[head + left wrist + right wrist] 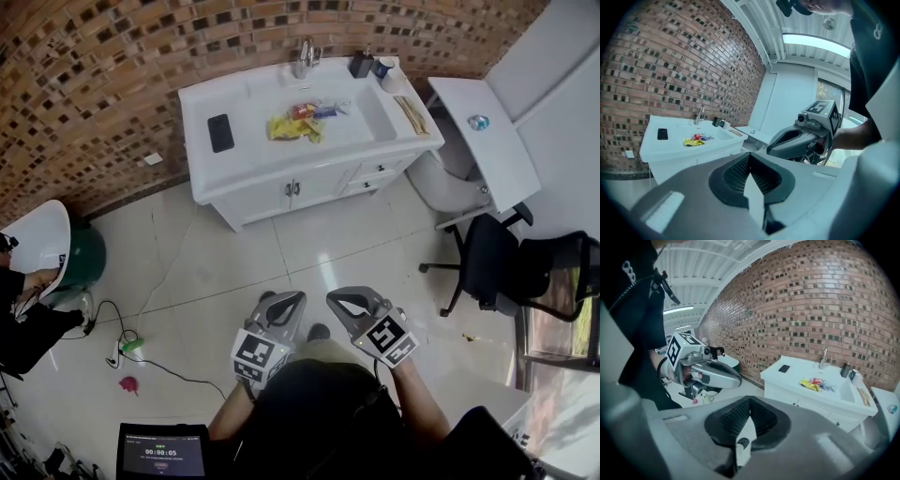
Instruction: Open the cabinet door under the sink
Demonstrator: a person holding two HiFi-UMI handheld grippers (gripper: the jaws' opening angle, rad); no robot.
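Observation:
The white vanity stands against the brick wall, far ahead of me across the tiled floor. Its two cabinet doors under the sink are closed, with small handles side by side. In the left gripper view the cabinet front shows low at left; in the right gripper view the doors are right of centre. My left gripper and right gripper hang side by side near my body, both shut and empty. Their jaws meet at the tips in the left gripper and right gripper views.
A black phone, yellow snack packets and a faucet are on the countertop. A black office chair and white desk stand at right. A green bin, floor cables and a person are at left.

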